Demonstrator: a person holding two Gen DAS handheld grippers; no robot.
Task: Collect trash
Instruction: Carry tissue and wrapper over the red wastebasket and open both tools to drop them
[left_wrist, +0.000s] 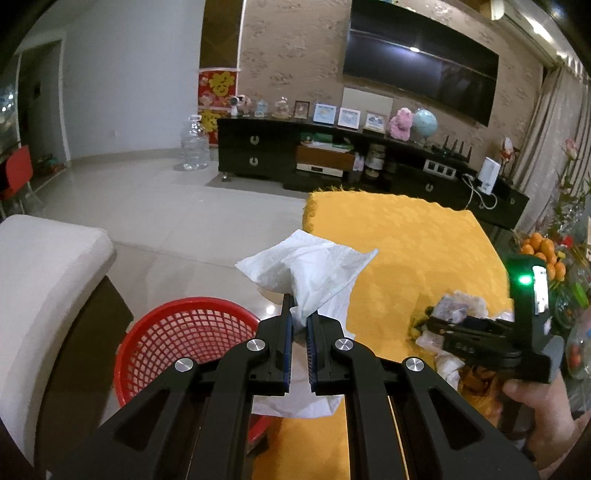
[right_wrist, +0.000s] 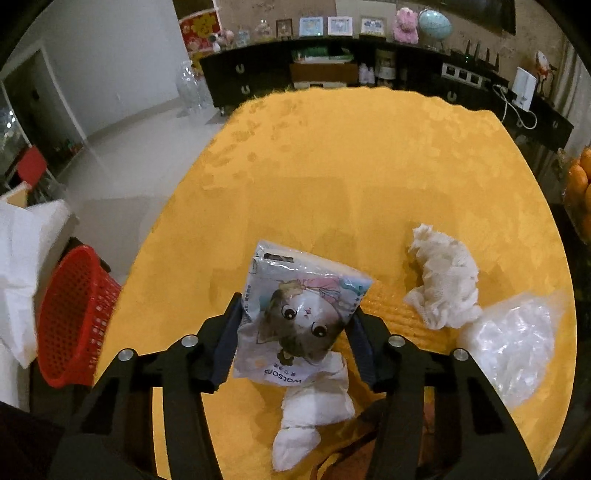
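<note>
My left gripper (left_wrist: 300, 314) is shut on a white paper tissue (left_wrist: 310, 269) and holds it in the air near the table's left edge, just right of a red mesh basket (left_wrist: 184, 332) on the floor. My right gripper (right_wrist: 295, 314) is shut on a tissue packet with a cartoon cat print (right_wrist: 299, 314), held just above the yellow tablecloth (right_wrist: 332, 177). On the cloth lie a crumpled white tissue (right_wrist: 443, 280), a twisted white tissue (right_wrist: 314, 406) under the packet, and a clear plastic bag (right_wrist: 513, 339). The basket also shows in the right wrist view (right_wrist: 74, 314).
A white sofa arm (left_wrist: 44, 280) stands left of the basket. A black TV cabinet (left_wrist: 332, 158) runs along the far wall, with a large water bottle (left_wrist: 194, 144) on the tiled floor. Oranges (left_wrist: 546, 254) sit at the table's right.
</note>
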